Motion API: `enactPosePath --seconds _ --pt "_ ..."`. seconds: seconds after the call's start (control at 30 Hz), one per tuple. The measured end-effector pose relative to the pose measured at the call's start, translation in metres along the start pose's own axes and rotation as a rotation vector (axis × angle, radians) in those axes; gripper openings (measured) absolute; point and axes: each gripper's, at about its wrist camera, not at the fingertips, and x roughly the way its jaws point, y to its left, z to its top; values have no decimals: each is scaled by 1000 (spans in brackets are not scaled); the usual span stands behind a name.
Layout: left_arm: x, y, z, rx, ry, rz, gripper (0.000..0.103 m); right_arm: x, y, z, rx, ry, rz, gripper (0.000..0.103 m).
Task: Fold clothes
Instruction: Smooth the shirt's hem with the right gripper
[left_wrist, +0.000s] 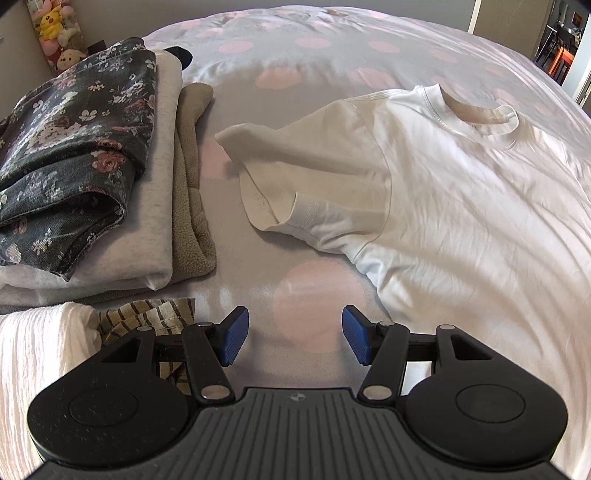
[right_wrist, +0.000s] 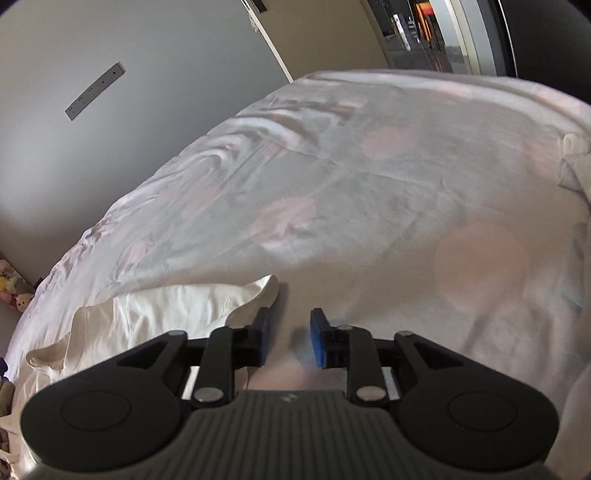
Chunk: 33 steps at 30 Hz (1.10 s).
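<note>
A white T-shirt (left_wrist: 461, 192) lies spread on the bed with its collar at the far side and one sleeve (left_wrist: 295, 184) pointing left. My left gripper (left_wrist: 293, 338) is open and empty, hovering over the bedspread just short of that sleeve. In the right wrist view a corner of the white shirt (right_wrist: 177, 314) lies at lower left. My right gripper (right_wrist: 290, 341) is open with a narrower gap and holds nothing; its left pad (right_wrist: 263, 334) is right beside the shirt's edge.
A stack of folded clothes (left_wrist: 92, 177) with a dark floral piece on top sits at the left. A striped garment (left_wrist: 159, 317) and white crinkled fabric (left_wrist: 40, 354) lie near my left gripper. The bedspread (right_wrist: 369, 206) is grey with pink dots. A wall (right_wrist: 129, 110) stands beyond the bed.
</note>
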Motion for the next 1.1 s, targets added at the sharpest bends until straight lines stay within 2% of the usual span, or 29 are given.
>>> enactPosePath --seconds 0.3,0.5,0.53,0.57,0.6,0.63,0.77,0.97,1.1 --pt "2 -6 -1 -2 7 -12 54 23 -2 18 119 44 67 34" --pt "-4 -11 -5 -10 3 -24 54 37 11 20 67 55 35 31" --pt "-5 -12 -6 -12 3 -26 54 37 14 18 53 53 29 27" --pt "-7 -12 -5 -13 -1 -25 54 37 16 18 45 58 30 11" --pt "-10 -11 -5 -14 -7 -23 54 36 17 18 39 65 32 4" --pt "-13 -11 -4 -14 -12 -21 54 33 19 19 30 56 30 4" --pt "-23 -8 -3 -22 -32 -16 54 17 27 31 -65 -23 -43 3" --pt "-33 -2 -12 -65 -32 -30 54 37 36 32 -186 57 -171 5" --pt "-37 -2 -26 -66 -13 -64 58 17 27 32 -205 32 -246 12"
